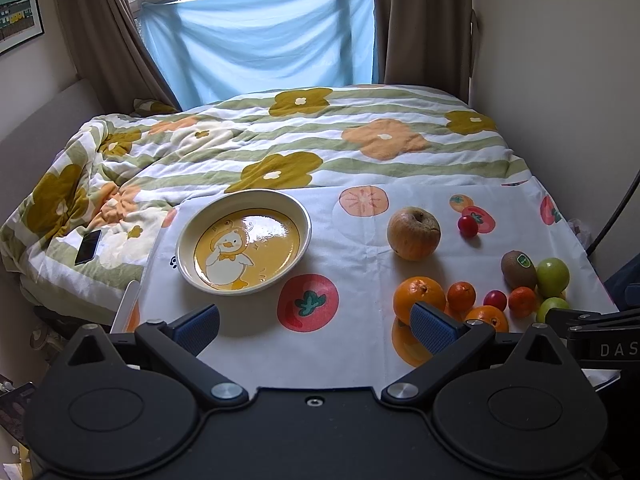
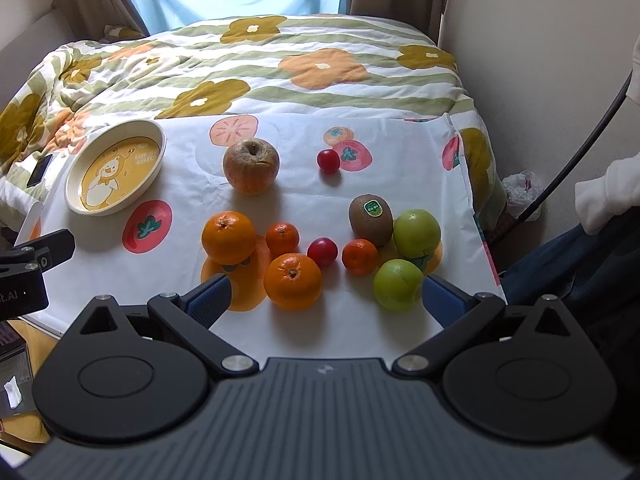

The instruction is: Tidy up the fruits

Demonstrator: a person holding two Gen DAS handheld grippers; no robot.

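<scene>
A duck-print bowl (image 1: pixel 244 240) (image 2: pixel 114 170) stands empty at the left of the white fruit-print cloth (image 1: pixel 360 340). An apple (image 1: pixel 413 233) (image 2: pixel 251 166), a kiwi (image 1: pixel 518 269) (image 2: pixel 371 220), two oranges (image 2: pixel 228 237) (image 2: pixel 293 281), two mandarins (image 2: pixel 282 239) (image 2: pixel 359 256), two green fruits (image 2: pixel 417 233) (image 2: pixel 398 285) and two cherry tomatoes (image 2: pixel 328 160) (image 2: pixel 322 251) lie on the right. My left gripper (image 1: pixel 316 328) is open and empty above the cloth near the bowl. My right gripper (image 2: pixel 326 304) is open and empty just before the near orange and green fruit.
The cloth lies on a bed with a flowered quilt (image 1: pixel 320 140). A phone (image 1: pixel 88 247) lies on the quilt left of the bowl. Walls stand close at the right, curtains and a window behind. A dark cable (image 2: pixel 580 140) runs down at the right.
</scene>
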